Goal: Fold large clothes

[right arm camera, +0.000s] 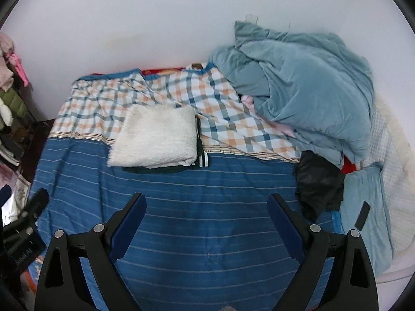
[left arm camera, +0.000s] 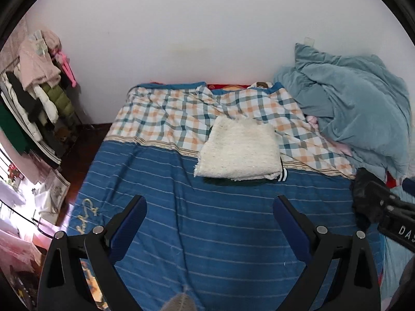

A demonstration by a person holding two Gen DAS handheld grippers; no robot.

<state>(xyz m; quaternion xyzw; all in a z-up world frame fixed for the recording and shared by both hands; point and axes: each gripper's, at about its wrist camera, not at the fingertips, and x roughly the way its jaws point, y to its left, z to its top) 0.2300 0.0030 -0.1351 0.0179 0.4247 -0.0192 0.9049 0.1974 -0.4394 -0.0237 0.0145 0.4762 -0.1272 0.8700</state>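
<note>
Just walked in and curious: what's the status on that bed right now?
Left tool and right tool open, empty, above the bed. White fluffy garment folded, stacked on a dark garment. Black garment unfolded beside the blue duvet. Nothing in the way.

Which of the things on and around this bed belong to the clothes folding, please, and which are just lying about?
Part of the job:
- folded white fluffy garment
- dark folded garment beneath it
- crumpled black garment, not yet folded
- left gripper and right gripper, both open and empty

Just lying about:
- heaped blue-grey duvet
- striped and checked bedsheet
- clothes rack
</note>
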